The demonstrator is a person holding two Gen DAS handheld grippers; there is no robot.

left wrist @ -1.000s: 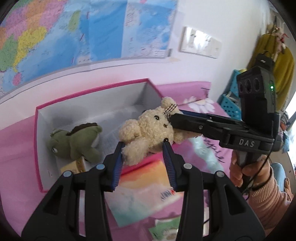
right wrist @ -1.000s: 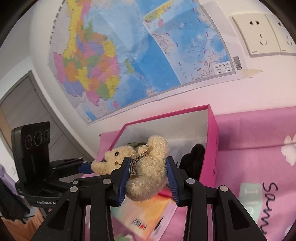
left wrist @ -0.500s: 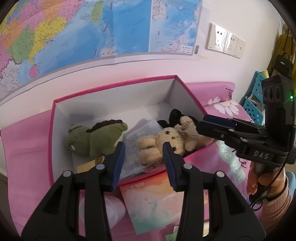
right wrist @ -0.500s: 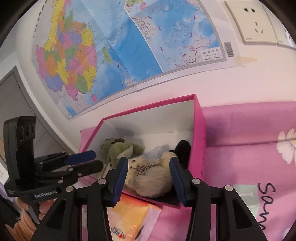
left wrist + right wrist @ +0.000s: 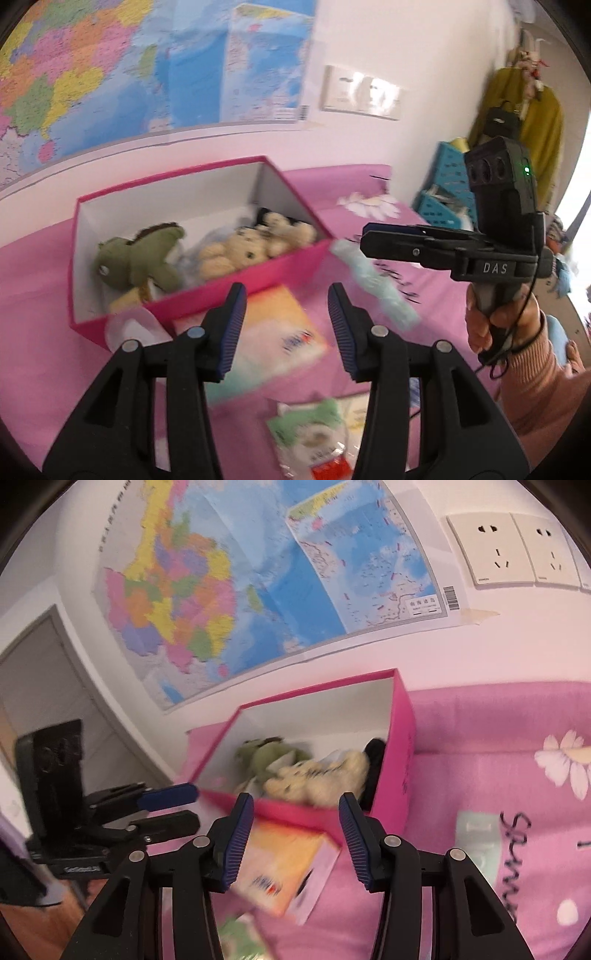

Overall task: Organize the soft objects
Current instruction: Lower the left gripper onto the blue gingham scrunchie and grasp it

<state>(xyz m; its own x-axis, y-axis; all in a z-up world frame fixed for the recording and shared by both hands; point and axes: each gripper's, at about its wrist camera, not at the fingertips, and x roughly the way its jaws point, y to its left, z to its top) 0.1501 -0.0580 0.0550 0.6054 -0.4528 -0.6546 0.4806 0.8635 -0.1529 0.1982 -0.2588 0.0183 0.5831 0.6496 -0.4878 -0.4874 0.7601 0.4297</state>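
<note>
Since a second ago I've let go of the teddy bear [image 5: 255, 246]; both my right gripper [image 5: 295, 830] and left gripper [image 5: 284, 325] hang released, jaws empty, near the bed's [image 5: 37, 332] front. Beyond them, the bear lies in the pink box [image 5: 236, 284] beside the green plush [image 5: 136, 254]. It looks light and squashy; I'd pinch its torso.

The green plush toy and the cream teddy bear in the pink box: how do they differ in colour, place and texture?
The green plush toy is olive green; the cream teddy bear is pale beige. The green plush toy lies toward the left end of the pink box in the left wrist view, and the teddy bear lies toward the right end. The green toy looks smooth; the bear looks curly. Both rest inside the box, and no tongs hold them.
</note>
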